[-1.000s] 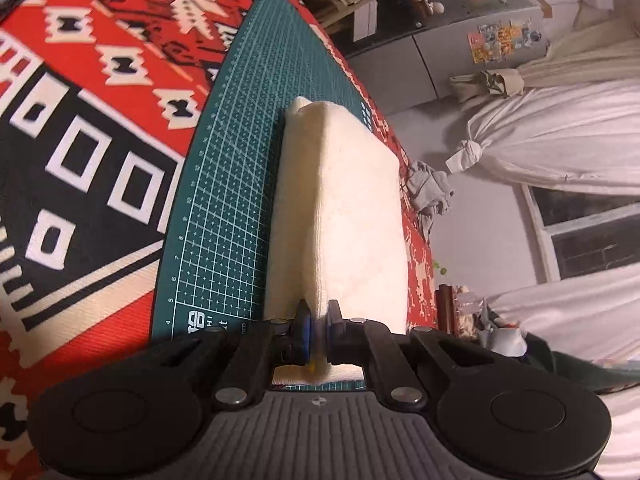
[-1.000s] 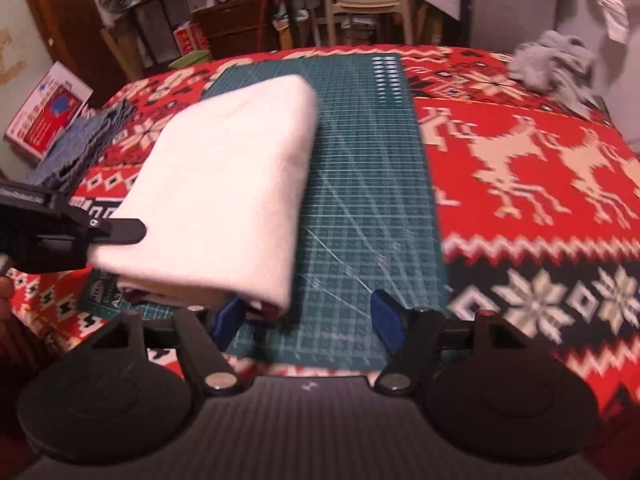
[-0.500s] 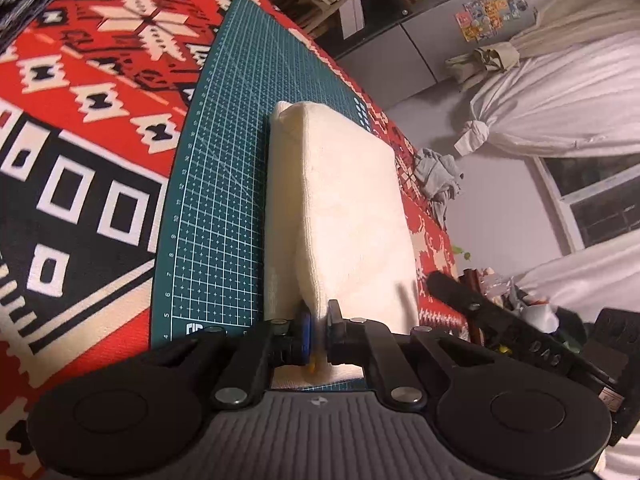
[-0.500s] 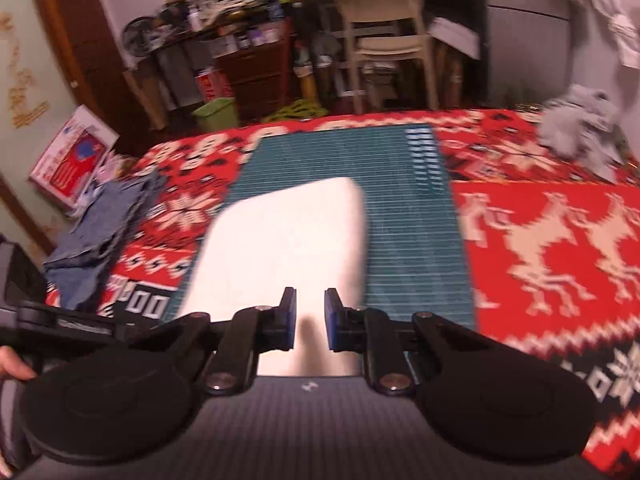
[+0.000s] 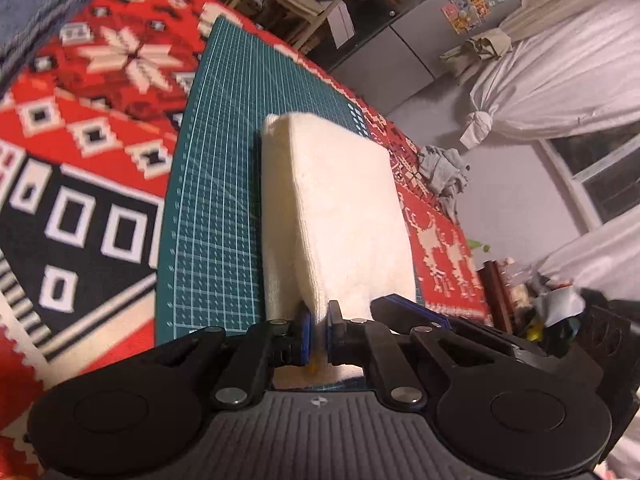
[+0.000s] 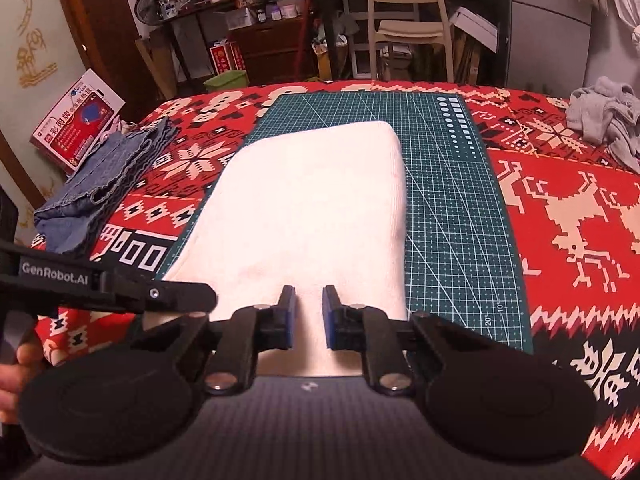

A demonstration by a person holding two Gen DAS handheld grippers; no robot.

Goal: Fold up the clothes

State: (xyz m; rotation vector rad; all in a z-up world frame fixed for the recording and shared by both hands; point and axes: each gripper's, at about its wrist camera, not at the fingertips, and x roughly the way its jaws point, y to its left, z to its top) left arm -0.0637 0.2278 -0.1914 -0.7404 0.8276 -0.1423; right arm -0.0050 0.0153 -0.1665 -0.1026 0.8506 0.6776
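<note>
Cream garment point(image 6: 308, 204): lies folded into a thick rectangle on the green cutting mat point(image 6: 452, 208), long edges running away from the cameras, near end at the mat's front edge.
Left gripper point(image 5: 317, 334): jaws pressed together on the near left edge of the fold, pinching a layer or layers; how many I cannot tell.
Right gripper point(image 6: 307, 316): jaws spread a little, hanging just over the near end of the garment, holding nothing.
Stage, as a judgement: the tidy fold fits either a last smoothing or the start of one more fold or a lift.
Risk, layers: if the pinch has only the top layer, any pull would peel the fold open.
Risk, drag: a one-sided pull could skew the rectangle or slide it off the mat onto the red patterned cloth point(image 6: 568, 208) covering the counter.
Risk, right jaws: closing low could snag the mat or bunch the soft knit.
Nearby: folded denim point(image 6: 96, 184) at left and a crumpled grey garment point(image 6: 604, 116) at far right, both well apart.
</note>
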